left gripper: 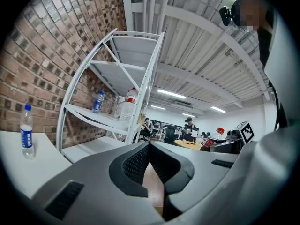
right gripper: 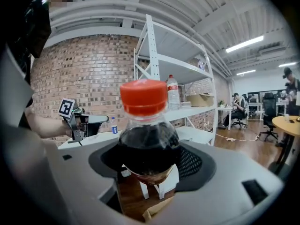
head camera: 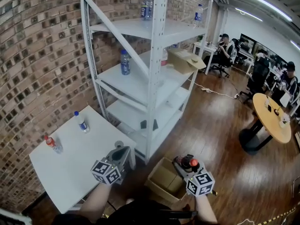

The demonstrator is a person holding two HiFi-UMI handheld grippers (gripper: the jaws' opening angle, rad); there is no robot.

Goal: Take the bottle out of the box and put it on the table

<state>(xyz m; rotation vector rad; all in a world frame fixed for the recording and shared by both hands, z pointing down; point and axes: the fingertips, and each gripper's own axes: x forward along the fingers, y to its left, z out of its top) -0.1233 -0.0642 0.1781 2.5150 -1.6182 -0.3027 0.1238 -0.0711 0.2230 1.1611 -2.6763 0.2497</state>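
I am clamping the bottle [right gripper: 146, 137] upright in the right gripper [head camera: 186, 164], aiming left for bare table [head camera: 79, 149]; left gripper [left gripper: 149, 149] closed, empty.

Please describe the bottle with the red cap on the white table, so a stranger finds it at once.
Find the white table by the brick wall. Two bottles stand on it, apart. The red-capped bottle is the one nearer the left edge; the other bottle has a blue cap.
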